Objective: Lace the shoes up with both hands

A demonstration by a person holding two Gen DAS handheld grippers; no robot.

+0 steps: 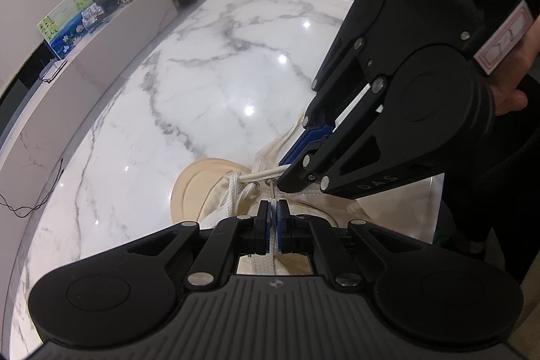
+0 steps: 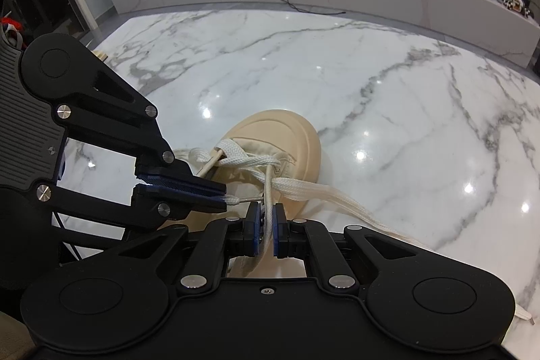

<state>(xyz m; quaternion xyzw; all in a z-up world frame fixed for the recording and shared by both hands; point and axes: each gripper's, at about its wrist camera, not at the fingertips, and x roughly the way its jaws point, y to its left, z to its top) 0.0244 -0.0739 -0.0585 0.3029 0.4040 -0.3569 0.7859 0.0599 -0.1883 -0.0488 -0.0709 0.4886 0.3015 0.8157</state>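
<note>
Left gripper (image 2: 225, 198), at left-centre in the right wrist view, is nipped shut on the lace tip (image 2: 248, 199), w/ thin metal aglet poking out. Right gripper (image 2: 266, 213), bottom centre, is closed narrow on a flat woven white lace (image 2: 268, 188). Cream canvas shoe (image 2: 287, 140), w/ smooth rounded rubber toe, sits mid-frame on a glossy marble table (image 2: 405, 123).

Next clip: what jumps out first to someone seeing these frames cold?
The cream shoe on the marble table, toe pointing away, half laced. Both black grippers meet over its eyelets: the left gripper pinches the lace tip sideways, and the right gripper clamps a white lace strand running up from the shoe.
</note>
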